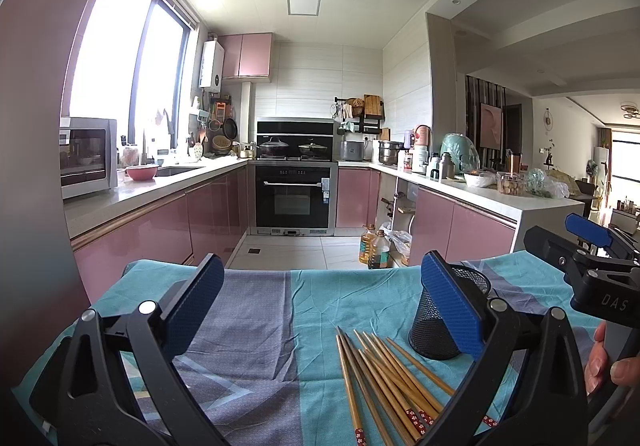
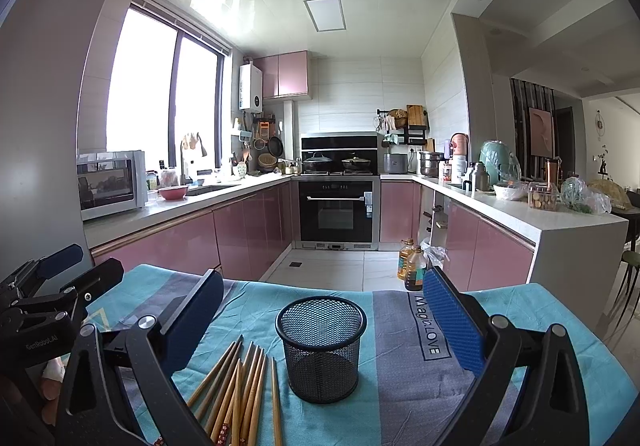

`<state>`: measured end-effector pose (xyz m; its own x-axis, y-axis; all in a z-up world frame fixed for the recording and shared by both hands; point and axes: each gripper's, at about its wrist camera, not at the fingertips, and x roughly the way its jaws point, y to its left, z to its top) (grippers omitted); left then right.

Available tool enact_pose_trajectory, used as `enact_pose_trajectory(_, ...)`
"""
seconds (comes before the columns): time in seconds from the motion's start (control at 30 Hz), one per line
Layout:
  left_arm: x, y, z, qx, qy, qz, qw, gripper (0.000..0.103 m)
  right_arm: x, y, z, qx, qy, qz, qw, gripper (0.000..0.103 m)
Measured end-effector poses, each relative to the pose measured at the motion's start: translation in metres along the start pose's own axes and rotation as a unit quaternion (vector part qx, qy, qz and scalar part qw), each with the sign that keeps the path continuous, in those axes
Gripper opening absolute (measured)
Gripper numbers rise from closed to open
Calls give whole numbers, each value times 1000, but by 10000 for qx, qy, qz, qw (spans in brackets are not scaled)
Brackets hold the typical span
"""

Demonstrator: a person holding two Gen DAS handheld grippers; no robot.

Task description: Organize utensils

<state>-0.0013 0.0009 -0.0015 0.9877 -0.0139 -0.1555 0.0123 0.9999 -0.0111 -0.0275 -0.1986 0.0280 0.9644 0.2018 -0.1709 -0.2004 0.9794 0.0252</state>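
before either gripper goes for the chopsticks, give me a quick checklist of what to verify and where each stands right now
1. Left gripper open and empty: ok.
2. Right gripper open and empty: ok.
3. Mesh cup upright on the cloth, mouth up: ok.
4. Mesh cup empty inside: ok, nothing sticks out of it.
5. Chopsticks reachable: ok, loose pile flat on the cloth beside the cup, none in it yet.
6. Chopsticks separated enough to pinch one pair: not ok, they overlap and cross.
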Motion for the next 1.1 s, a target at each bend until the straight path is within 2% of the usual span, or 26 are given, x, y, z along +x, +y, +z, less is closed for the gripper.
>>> enact_pose_trajectory(1.1, 1, 0, -2, 3, 18, -8, 10000, 97, 3, -4, -6, 151, 97, 114, 9998, 97)
